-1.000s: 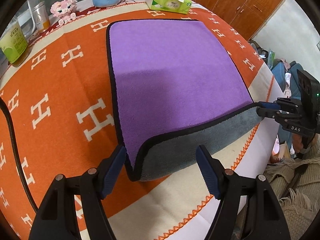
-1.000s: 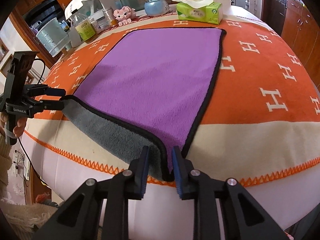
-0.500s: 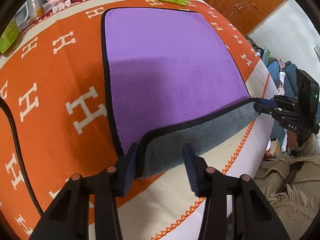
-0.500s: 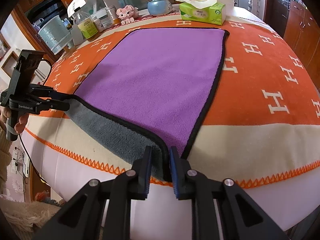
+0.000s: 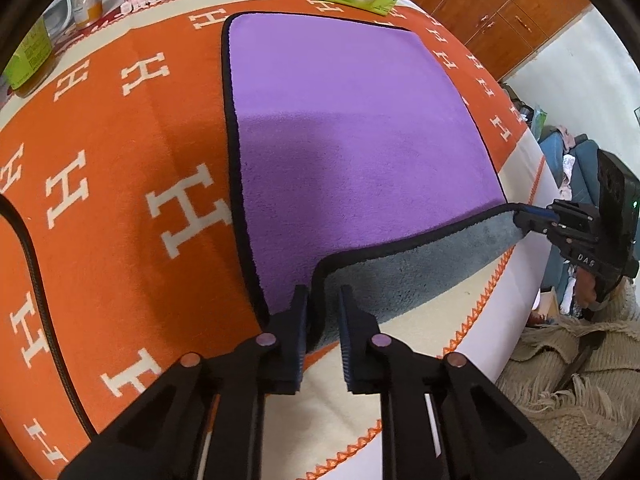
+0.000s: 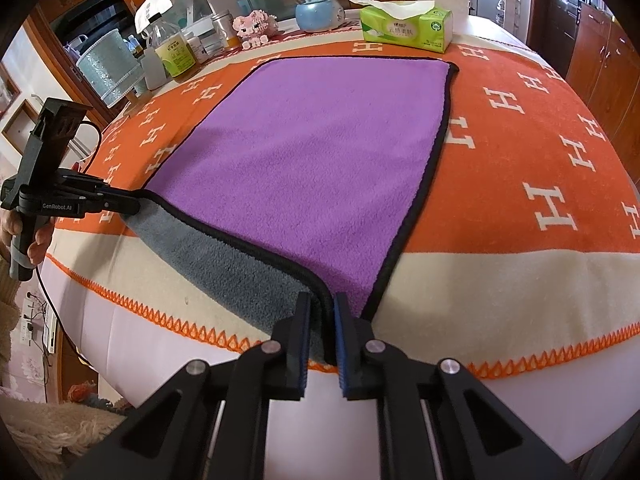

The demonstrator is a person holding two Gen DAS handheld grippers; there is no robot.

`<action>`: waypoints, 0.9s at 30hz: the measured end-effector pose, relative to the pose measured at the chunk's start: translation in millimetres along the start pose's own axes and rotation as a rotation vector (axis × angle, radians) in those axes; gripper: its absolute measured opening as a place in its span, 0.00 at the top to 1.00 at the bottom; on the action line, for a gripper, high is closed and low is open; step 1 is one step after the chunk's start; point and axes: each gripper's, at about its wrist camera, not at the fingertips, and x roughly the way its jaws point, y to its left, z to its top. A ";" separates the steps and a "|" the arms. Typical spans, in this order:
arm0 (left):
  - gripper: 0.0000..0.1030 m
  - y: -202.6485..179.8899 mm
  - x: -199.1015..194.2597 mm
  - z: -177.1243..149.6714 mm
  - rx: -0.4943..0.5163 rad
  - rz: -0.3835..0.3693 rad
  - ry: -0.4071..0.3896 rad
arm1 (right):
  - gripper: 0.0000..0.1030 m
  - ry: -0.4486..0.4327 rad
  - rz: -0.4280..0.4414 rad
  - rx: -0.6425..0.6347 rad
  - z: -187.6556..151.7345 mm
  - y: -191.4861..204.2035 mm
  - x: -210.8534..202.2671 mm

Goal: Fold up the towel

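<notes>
A purple towel [image 5: 352,128] with black trim and a grey underside lies flat on the orange blanket; it also shows in the right wrist view [image 6: 320,160]. Its near edge is lifted a little, so the grey underside shows. My left gripper [image 5: 323,300] is shut on the towel's near left corner. My right gripper [image 6: 319,308] is shut on the near right corner. Each gripper shows in the other's view, the right one [image 5: 520,216] and the left one [image 6: 136,204], holding the ends of the raised edge.
An orange blanket [image 5: 100,160] with white H marks covers the table. At the far edge stand a green tissue pack [image 6: 406,28], a snow globe [image 6: 316,0], a pink toy [image 6: 256,26] and several jars [image 6: 176,52]. A black cable [image 5: 32,264] crosses the left.
My left gripper has moved onto the towel's near left corner and closed on it. My right gripper has stayed shut on the right corner. The near edge is held up between them.
</notes>
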 end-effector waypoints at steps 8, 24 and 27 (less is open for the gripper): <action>0.94 -8.9 -1.8 -1.5 0.036 0.104 -0.026 | 0.93 -0.003 -0.006 0.002 0.9 0.5 -0.9; 0.95 -26.2 -21.5 14.8 0.021 0.262 -0.116 | 0.96 -0.087 -0.074 -0.022 12.4 8.0 -21.9; 0.95 -27.5 -28.4 26.1 0.011 0.285 -0.154 | 0.96 -0.108 -0.089 -0.020 22.3 5.1 -26.9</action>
